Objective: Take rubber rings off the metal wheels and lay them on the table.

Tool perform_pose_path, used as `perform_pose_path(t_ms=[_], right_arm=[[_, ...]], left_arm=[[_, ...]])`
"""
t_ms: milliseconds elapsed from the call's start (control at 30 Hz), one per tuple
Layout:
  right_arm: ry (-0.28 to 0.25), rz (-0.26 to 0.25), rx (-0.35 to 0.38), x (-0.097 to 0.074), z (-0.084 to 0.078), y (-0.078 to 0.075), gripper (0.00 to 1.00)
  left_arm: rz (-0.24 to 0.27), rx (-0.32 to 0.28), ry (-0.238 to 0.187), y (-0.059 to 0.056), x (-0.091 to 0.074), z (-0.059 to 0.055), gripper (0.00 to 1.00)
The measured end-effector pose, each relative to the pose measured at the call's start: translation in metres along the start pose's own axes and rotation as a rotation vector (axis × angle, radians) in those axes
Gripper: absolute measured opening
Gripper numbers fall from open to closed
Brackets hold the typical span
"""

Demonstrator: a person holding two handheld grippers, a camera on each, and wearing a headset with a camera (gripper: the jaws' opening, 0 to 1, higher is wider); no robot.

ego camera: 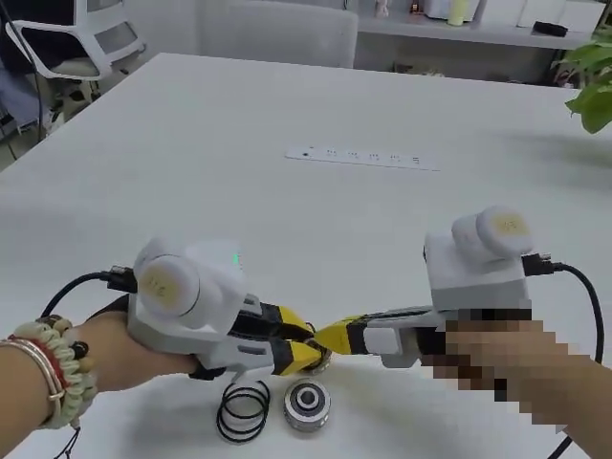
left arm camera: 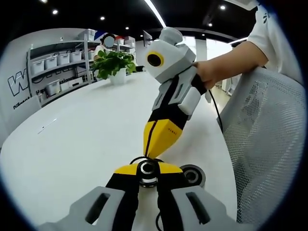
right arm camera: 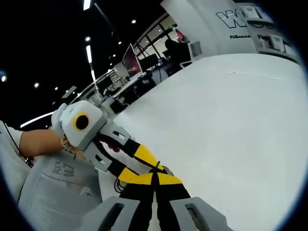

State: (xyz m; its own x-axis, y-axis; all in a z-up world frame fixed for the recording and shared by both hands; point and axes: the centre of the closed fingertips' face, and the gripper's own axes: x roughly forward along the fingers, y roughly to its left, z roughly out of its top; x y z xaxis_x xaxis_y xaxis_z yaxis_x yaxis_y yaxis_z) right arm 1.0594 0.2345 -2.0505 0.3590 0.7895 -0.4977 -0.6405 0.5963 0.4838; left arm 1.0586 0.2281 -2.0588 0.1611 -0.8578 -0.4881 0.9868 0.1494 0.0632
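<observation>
Left tongs (ego camera: 308,353) clamp a metal wheel (left arm camera: 148,173) — right tongs (ego camera: 327,337) pressed together against it.

2 metal wheels (ego camera: 307,404), maybe 3 loose rubber rings (ego camera: 244,409) near left, 1 power strip (ego camera: 363,156) far, 1 plant (ego camera: 588,86) far right

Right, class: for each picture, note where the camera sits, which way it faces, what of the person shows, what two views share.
Head view: on the headset, looking forward and down at the table; left gripper, right gripper and a braceleted wrist show.
Left gripper view: on the left gripper, looking along its jaws at the clamped metal wheel; the right arm shows.
Right gripper view: on the right gripper, looking toward the left gripper; the left forearm shows.
Shared: the gripper views face each other, each catching the other gripper.
</observation>
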Motion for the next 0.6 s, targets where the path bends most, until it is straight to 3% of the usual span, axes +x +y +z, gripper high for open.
perform_pose_path(t_ms=[267, 367, 500, 600], right_arm=[[0.034, -0.049, -0.01, 0.0019, -0.0075, -0.0082, 0.0], [0.039, -0.046, -0.014, 0.0019, -0.0081, -0.0078, 0.0], [0.035, -0.052, -0.011, 0.0002, -0.0054, -0.0086, 0.0], [0.028, -0.051, -0.008, -0.0009, -0.0034, -0.0084, 0.0]], left_arm=[[0.019, 0.014, -0.006, -0.0009, 0.0005, 0.0008, 0.08], [0.021, 0.02, -0.003, -0.0008, 0.0013, 0.0017, 0.08], [0.016, -0.017, 0.002, 0.0013, 0.002, 0.0008, 0.08], [0.014, -0.004, 0.008, 0.0005, 0.0018, 0.0012, 0.08]])
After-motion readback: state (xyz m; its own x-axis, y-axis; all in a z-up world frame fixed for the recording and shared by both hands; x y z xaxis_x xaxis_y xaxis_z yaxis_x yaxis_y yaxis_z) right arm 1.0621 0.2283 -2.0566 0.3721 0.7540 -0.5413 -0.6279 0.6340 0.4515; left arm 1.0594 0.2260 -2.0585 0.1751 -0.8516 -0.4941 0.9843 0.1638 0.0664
